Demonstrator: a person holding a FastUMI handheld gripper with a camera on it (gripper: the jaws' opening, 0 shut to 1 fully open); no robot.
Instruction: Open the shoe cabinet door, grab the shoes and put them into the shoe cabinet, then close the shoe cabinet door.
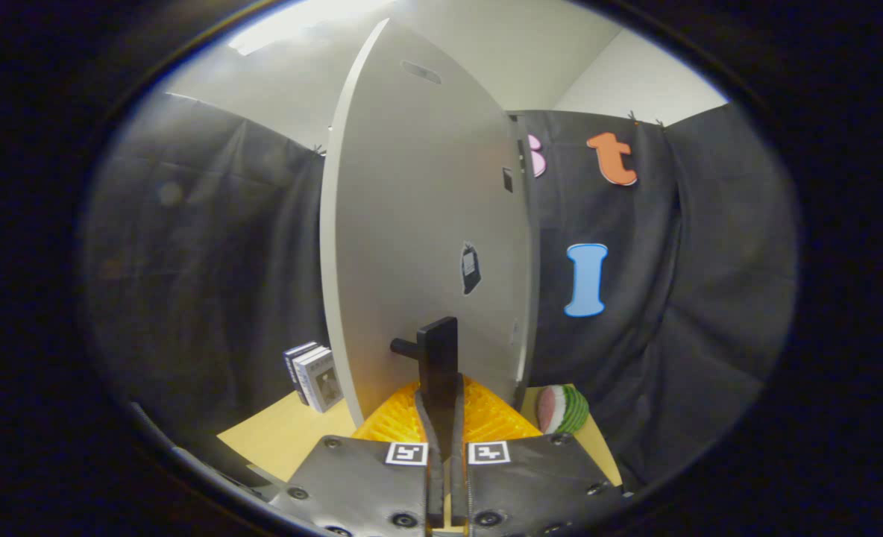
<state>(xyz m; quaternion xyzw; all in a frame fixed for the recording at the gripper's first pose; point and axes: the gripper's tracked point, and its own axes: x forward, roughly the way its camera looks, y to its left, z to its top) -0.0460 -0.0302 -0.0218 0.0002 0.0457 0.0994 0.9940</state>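
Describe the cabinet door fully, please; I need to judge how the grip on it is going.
The cabinet door is a flat, pale grey panel, smooth and matte, standing upright and swung out edge-on toward the camera. A dark handle juts from its lower face, with a small dark fitting above it. The gripper is closed on the handle, both fingers pressing it. The door rises over the wooden table.

My gripper (441, 418) has two dark grey metal plates studded with round screws, each carrying a small black-and-white square marker, and two slim fingers (428, 418) set close together.
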